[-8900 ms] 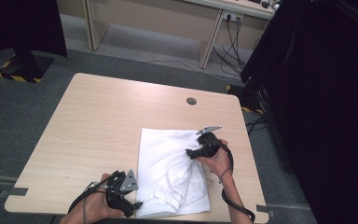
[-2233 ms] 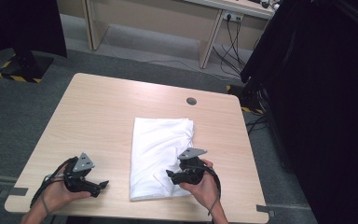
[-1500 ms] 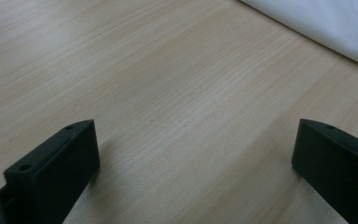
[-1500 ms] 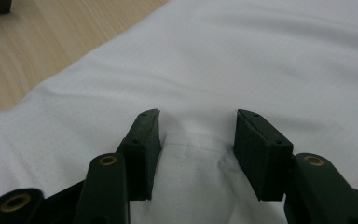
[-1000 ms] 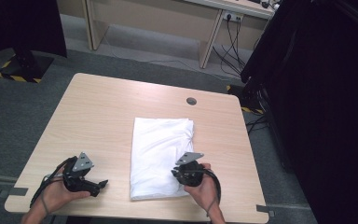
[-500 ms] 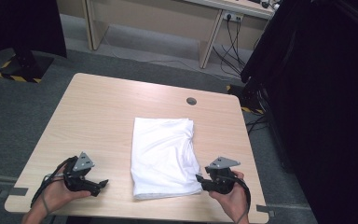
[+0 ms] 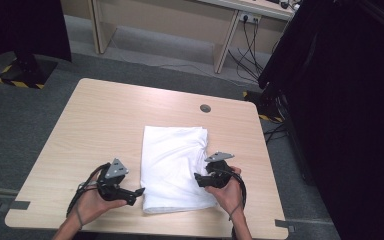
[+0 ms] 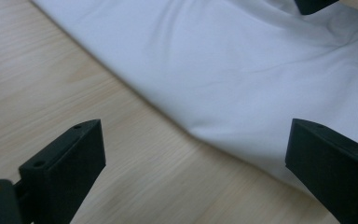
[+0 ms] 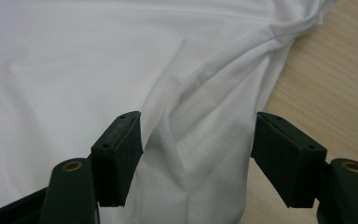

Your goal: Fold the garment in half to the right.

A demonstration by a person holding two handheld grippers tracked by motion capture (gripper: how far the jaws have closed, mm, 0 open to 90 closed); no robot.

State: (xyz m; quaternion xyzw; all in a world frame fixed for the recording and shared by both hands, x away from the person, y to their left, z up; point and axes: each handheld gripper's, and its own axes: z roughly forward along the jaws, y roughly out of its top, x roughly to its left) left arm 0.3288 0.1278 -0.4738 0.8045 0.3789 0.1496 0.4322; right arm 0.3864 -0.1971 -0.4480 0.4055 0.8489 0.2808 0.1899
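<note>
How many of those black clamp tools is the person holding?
2. The left gripper is in the person's left hand at the white cloth's near-left edge; the right gripper is over the cloth's near-right part. Both jaws stand open.

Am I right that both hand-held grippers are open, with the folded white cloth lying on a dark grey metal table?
Not quite: the table is light wood, as the high view shows. The rest holds: the left hand-held gripper and the right hand-held gripper are both open, and the folded white cloth lies on the table.

Jaws spread wide, white cloth (image 8: 242,79) edge between them, wooden table (image 8: 51,88)
</note>
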